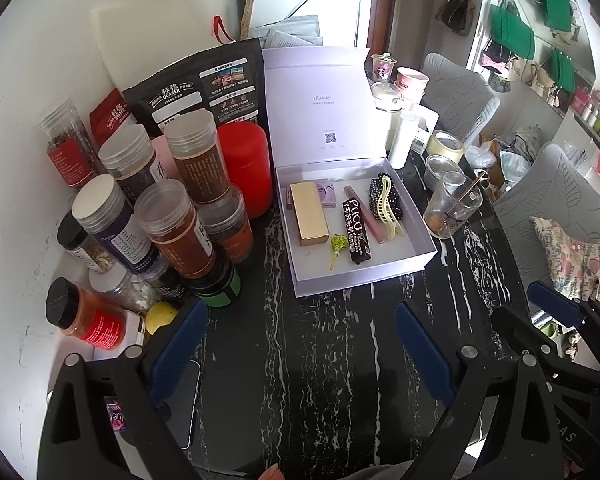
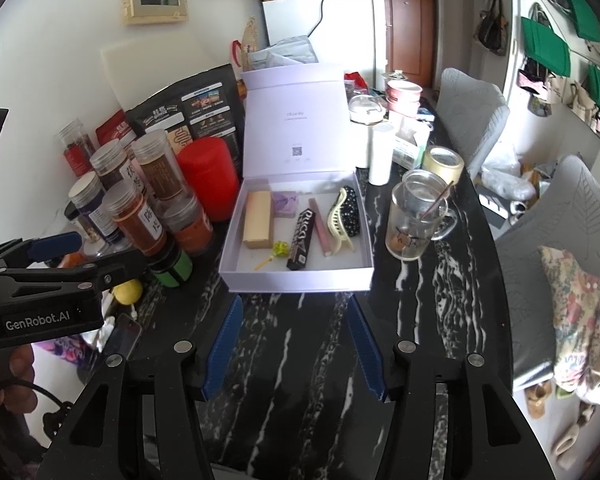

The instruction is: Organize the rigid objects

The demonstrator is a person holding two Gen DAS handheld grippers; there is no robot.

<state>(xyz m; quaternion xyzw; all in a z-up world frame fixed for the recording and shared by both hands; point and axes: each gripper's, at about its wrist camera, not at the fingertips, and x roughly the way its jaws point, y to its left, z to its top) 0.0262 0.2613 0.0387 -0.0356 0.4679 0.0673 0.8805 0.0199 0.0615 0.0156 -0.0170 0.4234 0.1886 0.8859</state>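
Note:
An open lilac box (image 1: pixel 418 240) (image 2: pixel 300 282) with its lid up stands on the black marble table. Inside lie a gold case (image 1: pixel 309 214) (image 2: pixel 258 220), a small purple box (image 2: pixel 286 204), a black PUCO tube (image 1: pixel 355 229) (image 2: pixel 300 240), a pink stick (image 2: pixel 321 227), a cream hair claw (image 1: pixel 390 208) (image 2: pixel 338 220), a dotted black clip and a green lollipop (image 1: pixel 338 245) (image 2: pixel 278 250). My left gripper (image 1: pixel 300 356) is open and empty in front of the box. My right gripper (image 2: pixel 296 346) is open and empty just before the box's front wall.
Spice jars (image 1: pixel 172 224) and a red canister (image 1: pixel 246 168) crowd the left. A phone (image 1: pixel 182 404) lies by my left finger. A glass mug (image 2: pixel 414 220), tape roll (image 2: pixel 442 164) and cups stand right of the box. Grey chairs (image 2: pixel 540 248) flank the table's right edge.

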